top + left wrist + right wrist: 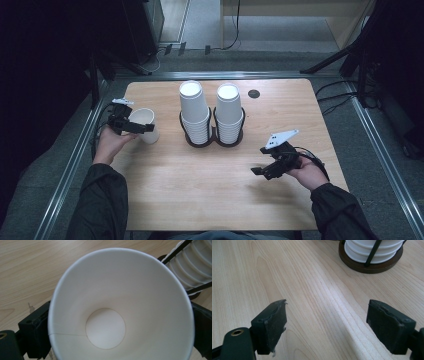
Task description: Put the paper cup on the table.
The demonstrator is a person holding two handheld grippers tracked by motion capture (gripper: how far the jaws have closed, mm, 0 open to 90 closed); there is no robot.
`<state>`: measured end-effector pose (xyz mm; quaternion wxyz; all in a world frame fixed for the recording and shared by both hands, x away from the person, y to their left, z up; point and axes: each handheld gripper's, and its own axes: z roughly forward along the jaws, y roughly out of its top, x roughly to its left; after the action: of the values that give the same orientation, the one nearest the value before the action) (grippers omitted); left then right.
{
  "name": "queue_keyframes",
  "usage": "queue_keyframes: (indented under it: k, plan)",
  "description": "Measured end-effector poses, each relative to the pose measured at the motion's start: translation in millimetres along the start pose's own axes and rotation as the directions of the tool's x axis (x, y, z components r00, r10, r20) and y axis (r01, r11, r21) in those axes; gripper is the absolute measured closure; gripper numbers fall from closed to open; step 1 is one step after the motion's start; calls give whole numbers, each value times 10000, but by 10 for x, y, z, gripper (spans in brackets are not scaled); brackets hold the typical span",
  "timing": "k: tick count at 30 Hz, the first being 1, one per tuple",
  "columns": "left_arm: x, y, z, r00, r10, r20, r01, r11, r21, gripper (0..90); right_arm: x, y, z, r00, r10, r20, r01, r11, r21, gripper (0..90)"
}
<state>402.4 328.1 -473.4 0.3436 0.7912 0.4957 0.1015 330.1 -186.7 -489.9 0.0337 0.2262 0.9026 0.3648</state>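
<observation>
Wooden table (200,200); grey floor (205,57); dark surroundings

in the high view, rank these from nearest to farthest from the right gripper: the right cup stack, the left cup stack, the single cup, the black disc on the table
Measured from the right gripper:
1. Right cup stack, up and left of it, in the holder.
2. Left cup stack, beside the first, further left.
3. Black disc, near the far edge; too close to the left stack to call.
4. Single cup, far left, in the left gripper.

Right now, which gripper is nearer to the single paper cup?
Left. The left gripper has the cup between its jaws at the table's left edge. The right gripper hangs open over bare wood, far on the other side of the cup stacks.
</observation>
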Motion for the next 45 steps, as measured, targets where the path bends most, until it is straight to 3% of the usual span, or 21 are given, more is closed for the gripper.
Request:
queue_keyframes:
  k: [8,13,17,25,29,34,38,45]
  plan:
    - [-32,39,-53,9999,-82,-111,86,9994,349,12,0,6,7,10000,-58,-24,58,10000,18,164]
    - [-58,76,-101,9999,-75,-117,78,9996,287,12,17,10,16,10000,-73,-69,73,9999,76,164]
    - [-60,94,-153,9996,-242,131,237,9989,406,12,15,10,18,10000,-71,-58,71,9999,95,165]
    - [-96,125,-248,9999,-22,-100,25,9994,343,12,16,12,16,9999,-124,-69,124,9999,77,165]
    - [-95,120,-322,9999,100,-12,-100,9998,197,16,10,9,9,9999,-99,-56,99,9999,80,165]
    - [-88,117,-439,10000,11,-64,-11,10000,41,16,9,9,1,9999,-102,-44,102,9999,22,165]
    - [-111,123,-518,10000,-11,60,11,10000,-69,16,6,11,2,9999,-122,-31,122,9999,33,165]
    - [-234,140,-560,9992,286,282,-289,9995,96,16,0,32,17,9998,-170,-80,170,9998,50,165]
